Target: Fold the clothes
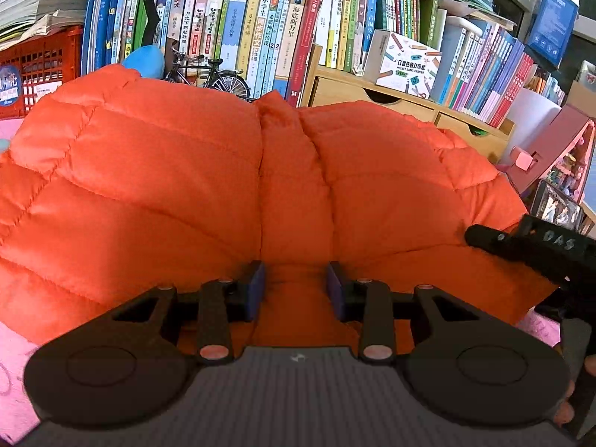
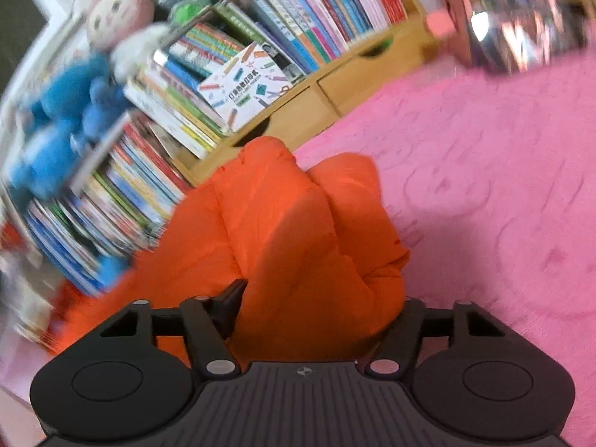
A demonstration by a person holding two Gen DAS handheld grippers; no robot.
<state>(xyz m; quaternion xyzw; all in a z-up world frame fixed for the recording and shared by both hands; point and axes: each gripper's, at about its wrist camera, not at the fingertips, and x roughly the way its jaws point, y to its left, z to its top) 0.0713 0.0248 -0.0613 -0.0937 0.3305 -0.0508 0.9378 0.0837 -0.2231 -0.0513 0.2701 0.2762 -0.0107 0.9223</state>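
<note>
L wrist cam: sits behind left claw [image 1: 296, 290], looks fwd and level across orange jacket [image 1: 167, 193], v. close, toward bookshelf [image 1: 260, 37] at far edge of pink blanket [image 1: 15, 372]. R wrist cam: behind right claw [image 2: 316, 309], rolled, angled down, close on jacket; blurred. Shared: jacket, blanket, bookshelf, label-printer box [image 1: 406, 63], wooden drawers [image 1: 372, 100]. Right claw visible at L view's right edge.

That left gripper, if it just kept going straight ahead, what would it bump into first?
Most likely the orange puffer jacket. The left gripper has its jaws open right at the jacket's near edge, and the padded fabric fills the way ahead, well before the books.
</note>
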